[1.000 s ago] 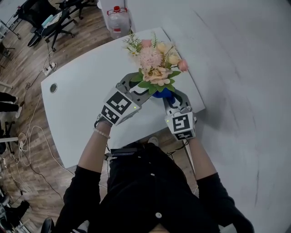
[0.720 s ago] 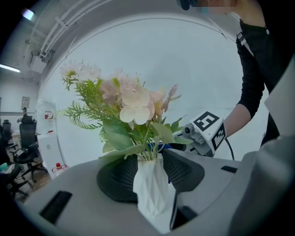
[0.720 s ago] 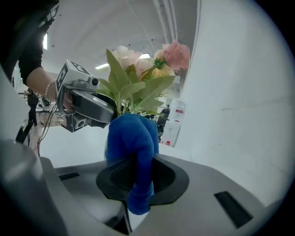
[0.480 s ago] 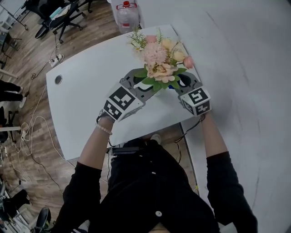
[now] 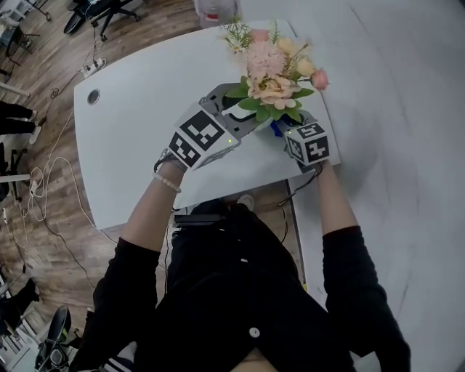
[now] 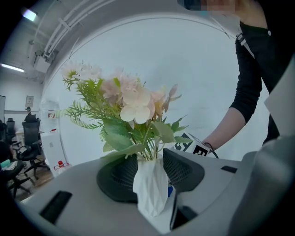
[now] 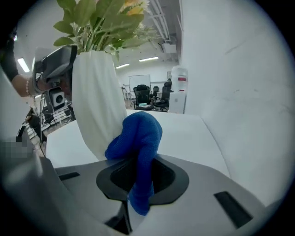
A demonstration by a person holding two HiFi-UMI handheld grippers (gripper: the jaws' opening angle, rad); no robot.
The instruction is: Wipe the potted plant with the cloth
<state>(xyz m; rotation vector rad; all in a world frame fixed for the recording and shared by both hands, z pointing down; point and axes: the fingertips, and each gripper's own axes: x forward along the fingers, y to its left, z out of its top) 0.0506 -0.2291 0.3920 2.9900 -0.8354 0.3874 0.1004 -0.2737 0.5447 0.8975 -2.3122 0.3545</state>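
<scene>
The potted plant is a bunch of pink and cream flowers (image 5: 272,65) in a white ribbed vase (image 6: 150,184), standing near the right end of the white table (image 5: 145,102). My left gripper (image 5: 238,115) is shut on the vase, with a pad on either side of it (image 6: 150,173). My right gripper (image 5: 289,129) is shut on a blue cloth (image 7: 138,133), whose bunched end presses against the vase wall (image 7: 97,106). From the head view the flowers hide the vase, and only a sliver of cloth (image 5: 276,129) shows.
The table's right edge (image 5: 327,156) lies just beyond my right gripper, beside a pale wall. A cable hole (image 5: 94,96) sits at the table's left. A water bottle (image 5: 214,7) and office chairs (image 5: 109,11) stand on the wooden floor behind.
My right gripper has swung with the blue cloth from the near side of the vase round to its right side and sunk lower. The left gripper has kept its hold on the vase.
</scene>
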